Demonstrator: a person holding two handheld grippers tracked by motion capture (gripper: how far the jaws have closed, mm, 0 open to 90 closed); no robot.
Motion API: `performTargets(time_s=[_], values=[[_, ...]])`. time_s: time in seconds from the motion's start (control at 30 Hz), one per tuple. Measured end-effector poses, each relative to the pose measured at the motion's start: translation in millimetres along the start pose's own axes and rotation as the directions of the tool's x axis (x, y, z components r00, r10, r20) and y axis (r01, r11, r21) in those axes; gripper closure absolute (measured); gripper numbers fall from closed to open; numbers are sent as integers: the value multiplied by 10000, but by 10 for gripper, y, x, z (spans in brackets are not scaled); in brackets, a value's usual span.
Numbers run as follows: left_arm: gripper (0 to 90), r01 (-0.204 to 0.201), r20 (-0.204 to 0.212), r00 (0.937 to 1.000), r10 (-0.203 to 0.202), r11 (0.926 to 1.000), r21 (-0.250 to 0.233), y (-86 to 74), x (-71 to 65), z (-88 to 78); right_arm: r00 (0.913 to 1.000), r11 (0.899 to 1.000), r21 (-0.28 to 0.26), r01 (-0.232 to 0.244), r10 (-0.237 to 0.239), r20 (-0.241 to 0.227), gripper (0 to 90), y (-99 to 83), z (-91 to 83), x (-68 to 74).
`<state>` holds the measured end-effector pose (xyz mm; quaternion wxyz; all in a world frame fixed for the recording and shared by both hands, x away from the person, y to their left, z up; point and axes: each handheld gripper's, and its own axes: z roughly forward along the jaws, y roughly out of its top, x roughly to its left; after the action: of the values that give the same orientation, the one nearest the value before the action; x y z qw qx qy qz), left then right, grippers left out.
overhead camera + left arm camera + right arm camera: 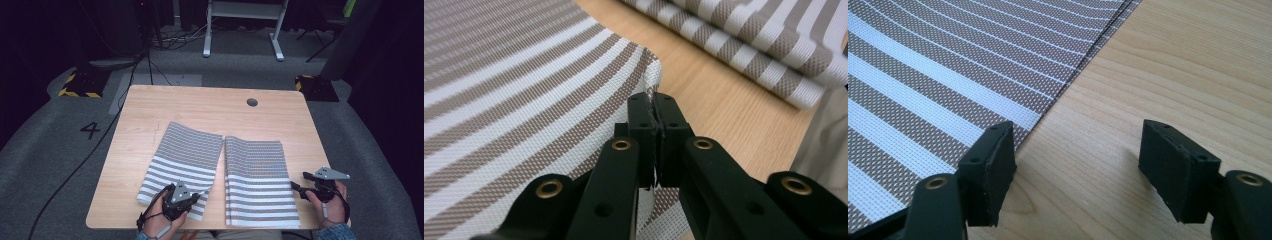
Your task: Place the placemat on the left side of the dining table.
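Left gripper (186, 192), seen from above: low over the near edge of the left striped mat (182, 160), held by the left hand (165, 220). In the left gripper view (655, 117), jaws pressed together on that mat's lifted edge (524, 90), thin fabric pinched between the pads. Beyond and to the right of the jaws, a strip of bare table (709, 95), then the folded edge of the right striped mat (749, 40).

Right gripper (299, 181), held by the right hand (330, 202), just outside the right mat's (257, 180) outer edge. In the right gripper view (1078, 165), jaws wide apart and holding nothing; one pad beside the mat border (948, 100), the other over open wood (1173, 65). Much free table (200, 102) ahead of both grippers, with a small round hole (252, 102) far ahead.
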<state>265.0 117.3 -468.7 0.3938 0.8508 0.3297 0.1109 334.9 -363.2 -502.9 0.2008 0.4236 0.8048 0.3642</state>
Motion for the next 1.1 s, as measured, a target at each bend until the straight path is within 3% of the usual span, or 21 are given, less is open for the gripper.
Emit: performTargets(time_s=[0.23, 0.33, 0.37, 0.47, 0.6, 0.63, 0.67, 0.7, 0.73, 0.97, 1.0, 1.07, 1.1], values=[[888, -109, -438, 9990, 80, 9976, -677, 188, 119, -302, 10000, 10000, 3, -8, 8, -3, 310, 0, 0, 0], [888, -234, -946, 9954, 126, 9933, -1132, 295, 207, -501, 10000, 10000, 9, -10, 10, 4, 310, 2, 2, 0], [888, -234, -946, 9954, 126, 9933, -1132, 295, 207, -501, 10000, 10000, 9, -10, 10, 4, 310, 2, 2, 0], [888, -346, -1570, 9875, 125, 9897, -1389, 356, 318, -645, 9999, 9999, -29, -122, 122, -13, 309, 7, 8, 7], [888, -175, -2394, 9707, -216, 9869, -1601, 386, 538, -795, 9999, 9999, -18, -123, 123, -8, 309, 7, 7, 7], [888, -161, -2663, 9635, -272, 9871, -1590, 388, 593, -825, 9999, 9999, -25, -121, 121, -8, 309, 7, 7, 7], [888, -174, -3167, 9480, -311, 9887, -1491, 385, 704, -868, 9999, 9999, -24, -117, 116, -10, 309, 7, 8, 7], [888, -155, -3368, 9410, -343, 9895, -1440, 377, 760, -887, 9999, 9999, -21, -115, 115, -9, 309, 7, 7, 7], [888, -155, -3368, 9410, -343, 9895, -1440, 377, 760, -887, 9999, 9999, -19, -115, 115, -6, 309, 7, 7, 7], [888, 523, -4175, 9024, -1065, 9889, -1392, 247, 1097, -973, 9999, 9999, -20, -111, 111, -15, 309, 7, 6, 7], [888, 523, -4175, 9024, -1065, 9889, -1392, 247, 1097, -973, 9999, 9999, -22, -109, 109, -2, 309, 7, 7, 7], [888, 689, -4431, 8885, -1197, 9892, -1290, 209, 1180, -1007, 9999, 9999, -21, -115, 115, -2, 309, 7, 7, 7], [888, 689, -4431, 8885, -1197, 9892, -1290, 209, 1180, -1007, 9999, 9999, -21, -115, 115, -2, 309, 7, 7, 7]])
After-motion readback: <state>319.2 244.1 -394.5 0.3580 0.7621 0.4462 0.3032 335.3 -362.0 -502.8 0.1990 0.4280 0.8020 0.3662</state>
